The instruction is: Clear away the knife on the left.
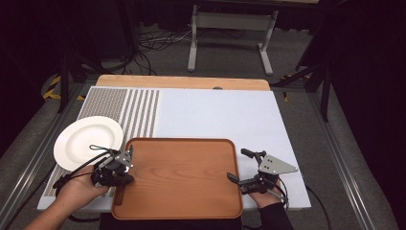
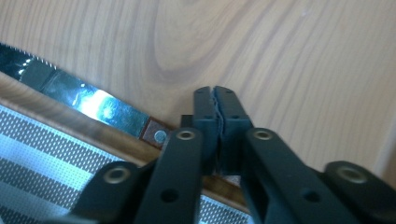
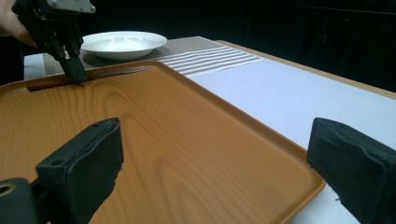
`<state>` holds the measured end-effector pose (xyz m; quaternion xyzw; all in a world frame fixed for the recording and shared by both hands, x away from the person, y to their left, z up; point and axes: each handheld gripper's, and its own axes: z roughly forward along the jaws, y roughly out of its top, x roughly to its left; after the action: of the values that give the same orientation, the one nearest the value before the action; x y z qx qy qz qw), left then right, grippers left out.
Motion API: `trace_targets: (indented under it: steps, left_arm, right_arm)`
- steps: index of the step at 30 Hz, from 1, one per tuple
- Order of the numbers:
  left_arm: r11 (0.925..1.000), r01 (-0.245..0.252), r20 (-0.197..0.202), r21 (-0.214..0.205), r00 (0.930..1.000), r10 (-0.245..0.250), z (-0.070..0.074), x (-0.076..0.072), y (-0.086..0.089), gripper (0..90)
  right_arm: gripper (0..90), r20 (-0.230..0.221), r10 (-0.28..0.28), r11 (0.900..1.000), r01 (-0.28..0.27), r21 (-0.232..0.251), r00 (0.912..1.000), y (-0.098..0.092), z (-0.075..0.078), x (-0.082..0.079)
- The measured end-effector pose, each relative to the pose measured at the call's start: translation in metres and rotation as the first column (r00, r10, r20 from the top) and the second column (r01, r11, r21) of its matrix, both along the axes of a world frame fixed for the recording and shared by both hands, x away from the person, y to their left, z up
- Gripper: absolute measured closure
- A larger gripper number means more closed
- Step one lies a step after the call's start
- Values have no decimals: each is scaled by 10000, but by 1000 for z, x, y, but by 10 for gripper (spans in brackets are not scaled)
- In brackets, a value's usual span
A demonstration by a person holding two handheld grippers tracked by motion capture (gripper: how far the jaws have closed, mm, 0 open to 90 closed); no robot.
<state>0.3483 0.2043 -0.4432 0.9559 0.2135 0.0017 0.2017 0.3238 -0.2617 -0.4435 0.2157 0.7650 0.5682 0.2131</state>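
Knife lies along the tray's left wall, its handle clenched in the left gripper while the right gripper stands released beside the tray's right edge; lift level, blade clear of the rim.

Knife handle hidden behind the left gripper, blade tip cut off at the left gripper view's edge, tray near rim cropped in the high view
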Motion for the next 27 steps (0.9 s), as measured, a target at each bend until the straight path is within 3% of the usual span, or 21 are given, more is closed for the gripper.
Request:
trace_targets:
  steps: [2,7,10,15,17,18,19,21,22,23,24,25,26,27]
  left_arm:
    - [9997,-1,88,-231,10000,3,3,0,1,817]
    - [9933,-120,479,-1146,9987,175,10,-2,4,564]
    - [9823,-102,842,-1871,9961,263,16,-4,7,404]
    - [9635,-114,1355,-2675,9895,494,26,-8,13,180]
    - [9434,-202,1336,-3311,9887,681,29,-9,17,127]
    - [9434,-202,1336,-3311,9887,681,29,-9,17,101]
    - [9290,-262,1615,-3691,9826,919,32,-11,21,81]
    - [9145,-294,1939,-4035,9740,1169,34,-13,26,56]
    - [9006,-333,2194,-4334,9654,1412,35,-15,30,37]
    - [8923,-295,2361,-4504,9599,1509,36,-16,32,11]
    - [8923,-295,2361,-4504,9599,1509,36,-16,32,3]
    - [8842,-254,2473,-4664,9560,1580,36,-17,35,3]
    - [8715,-255,2449,-4897,9553,1656,36,-18,37,3]
    - [8456,-213,2489,-5333,9515,1810,35,-18,42,2]
  right_arm:
    - [45,-5,-8,10000,8,3,10000,0,0,0]
    - [45,16,16,10000,-16,10,10000,0,0,0]
    - [45,25,17,10000,-17,14,10000,0,0,0]
    - [45,35,23,10000,-23,28,10000,0,0,0]
    - [45,20,14,10000,-14,34,10000,0,0,0]
    - [45,20,14,10000,-14,34,10000,0,0,0]
    - [45,18,1,10000,-1,-15,10000,0,0,0]
    - [45,23,7,10000,-8,37,10000,0,0,0]
    - [44,33,8,10000,-8,45,10000,0,0,0]
    - [44,46,1,10000,-2,51,10000,0,1,0]
    - [44,46,1,10000,-2,51,10000,0,1,0]
    - [44,47,-8,10000,8,57,10000,0,1,0]
    - [44,55,-10,10000,10,63,10000,0,1,0]
    - [44,58,-26,10000,26,38,10000,-1,1,0]
